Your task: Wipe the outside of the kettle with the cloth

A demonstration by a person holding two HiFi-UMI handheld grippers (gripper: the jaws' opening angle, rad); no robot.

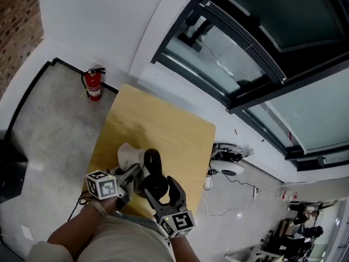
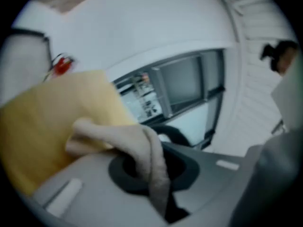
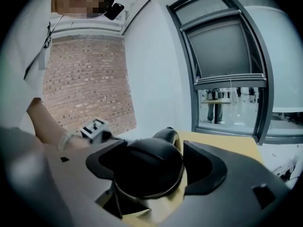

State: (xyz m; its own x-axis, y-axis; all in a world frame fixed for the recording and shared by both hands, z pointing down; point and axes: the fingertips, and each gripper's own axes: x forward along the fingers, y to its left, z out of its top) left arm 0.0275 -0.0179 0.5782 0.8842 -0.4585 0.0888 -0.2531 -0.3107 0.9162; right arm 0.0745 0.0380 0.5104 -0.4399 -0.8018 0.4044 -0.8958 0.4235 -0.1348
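Kettle (image 1: 153,173) at lower centre of worktop (image 1: 163,127), clamped at top by right gripper (image 1: 163,190) jaws. Cloth (image 1: 130,156) pinched in left gripper (image 1: 134,172) jaws, just left of kettle. Wiping judged barely begun; outside mostly left.

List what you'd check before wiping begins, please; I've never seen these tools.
1. Beige fabric cloth pinched in the left gripper's jaws: ok.
2. Black rounded kettle sits between the right gripper's jaws: ok.
3. Right jaws pressing firmly on the kettle: cannot tell.
4. Cloth touching the kettle's outside: cannot tell; in the head view they sit close together.
5. Kettle over the yellow wooden table: ok.
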